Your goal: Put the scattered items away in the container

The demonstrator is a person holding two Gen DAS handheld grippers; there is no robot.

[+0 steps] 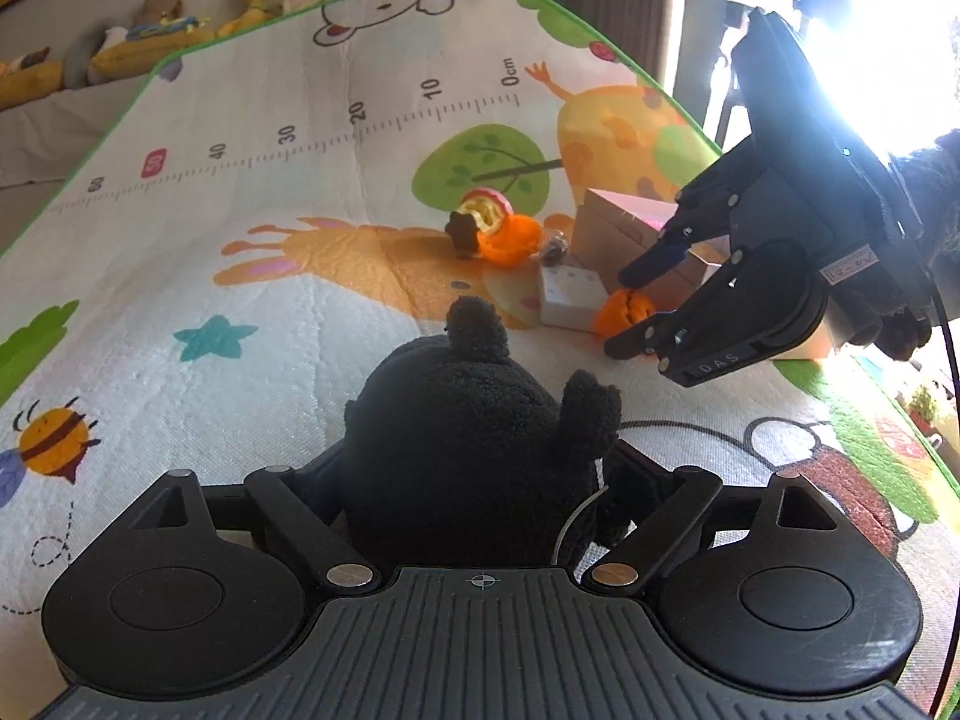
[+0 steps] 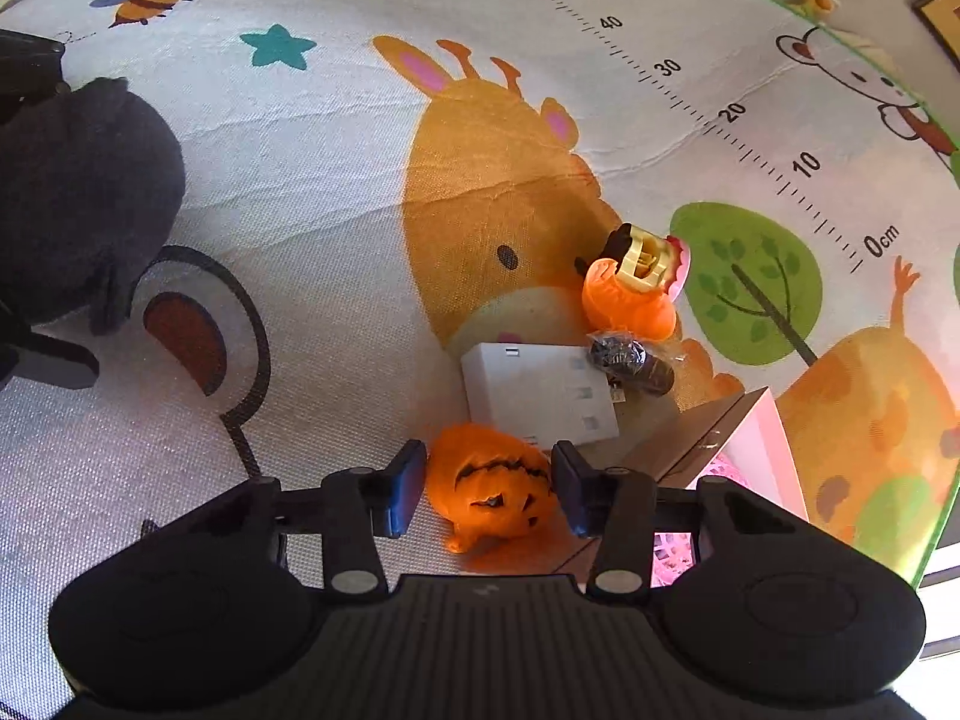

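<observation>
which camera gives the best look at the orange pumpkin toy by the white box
The right wrist view: the orange pumpkin toy sits large between the open right tool. In the left wrist view it is small, partly hidden.

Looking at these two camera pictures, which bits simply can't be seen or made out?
- Left claw: the fluffy black plush toy hides its fingertips in the left wrist view.
- Open cardboard box: in the right wrist view the right claw covers most of its pink inside.
- Small dark plastic-wrapped item: too small to identify.
- Window area: glare washes it out in the left wrist view.
- Orange pumpkin-faced soft toy: grip contact unclear.
</observation>
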